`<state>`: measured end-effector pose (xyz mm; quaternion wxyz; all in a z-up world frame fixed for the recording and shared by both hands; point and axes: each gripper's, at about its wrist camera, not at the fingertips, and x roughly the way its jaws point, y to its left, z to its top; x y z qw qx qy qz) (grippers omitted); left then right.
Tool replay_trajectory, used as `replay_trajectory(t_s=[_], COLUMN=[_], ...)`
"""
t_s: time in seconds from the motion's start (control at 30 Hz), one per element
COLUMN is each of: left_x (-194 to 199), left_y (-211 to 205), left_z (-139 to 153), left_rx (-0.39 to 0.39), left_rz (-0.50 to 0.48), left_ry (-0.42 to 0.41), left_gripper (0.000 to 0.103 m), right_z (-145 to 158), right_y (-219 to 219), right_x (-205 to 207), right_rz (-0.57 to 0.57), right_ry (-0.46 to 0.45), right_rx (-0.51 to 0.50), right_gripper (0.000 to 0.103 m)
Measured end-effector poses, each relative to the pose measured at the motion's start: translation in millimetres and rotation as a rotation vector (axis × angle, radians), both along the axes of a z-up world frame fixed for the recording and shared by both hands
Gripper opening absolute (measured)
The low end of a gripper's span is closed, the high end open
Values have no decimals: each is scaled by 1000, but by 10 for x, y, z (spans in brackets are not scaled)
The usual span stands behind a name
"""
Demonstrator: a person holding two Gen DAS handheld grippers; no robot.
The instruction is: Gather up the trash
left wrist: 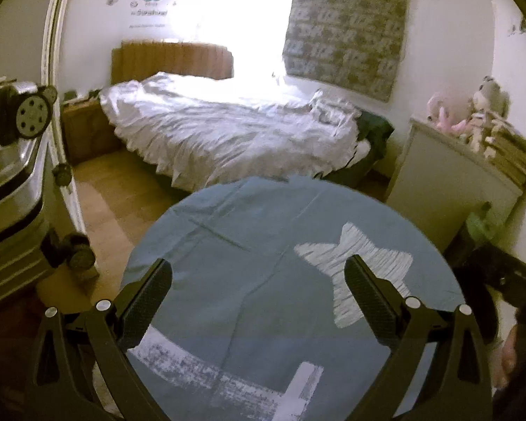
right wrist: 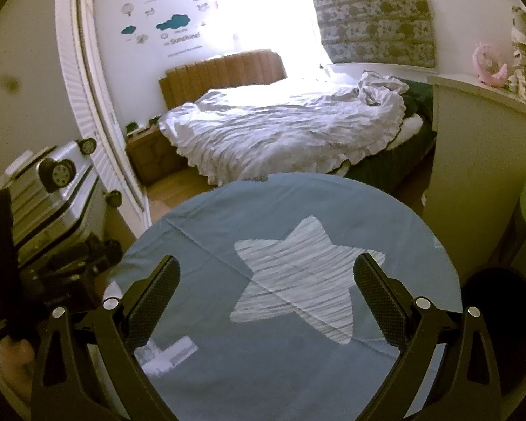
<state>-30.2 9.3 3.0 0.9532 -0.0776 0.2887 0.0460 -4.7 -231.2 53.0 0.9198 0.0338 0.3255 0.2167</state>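
The round table, covered with a blue cloth with a white star, stood nearest. On the left a silver suitcase was closed. The left gripper and the right gripper hovered wide apart above the cloth, holding nothing. I could see no trash anywhere. A dark round bin stood at the right; its inside was hidden.

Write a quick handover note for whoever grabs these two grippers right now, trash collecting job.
Left gripper: open, holding nothing, above the round table with the blue star-print cloth.
Right gripper: open, holding nothing, over the same table.
Trash: none in either view; the tabletop looks bare.
A dark round bin-like thing sits low right of the table; its nature is unclear.
Done: nothing evident.
Left: find trash, perhaps near the white-quilted bed, and collect it.
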Motion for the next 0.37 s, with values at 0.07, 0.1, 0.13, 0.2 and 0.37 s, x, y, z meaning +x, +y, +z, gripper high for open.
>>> replay_trajectory(t_s=[0.07, 0.1, 0.13, 0.2, 0.37], left_x=[-10, -4, -2, 23, 34], left_y=[-12, -17, -14, -24, -11], left_z=[16, 24, 20, 18, 16], left_rx=[18, 22, 29, 22, 13], left_rz=[9, 16, 33, 14, 15], left_ry=[-4, -1, 9, 28, 44], left_gripper=[98, 98, 98, 98, 98], right_z=[-7, -19, -25, -27, -29], right_y=[12, 21, 27, 25, 16], right_x=[-16, -1, -4, -1, 18], right_rz=[0, 1, 1, 2, 3], right_ry=[3, 5, 6, 8, 7], right_rx=[-1, -1, -1, -2, -1], right_gripper=[98, 98, 98, 98, 98])
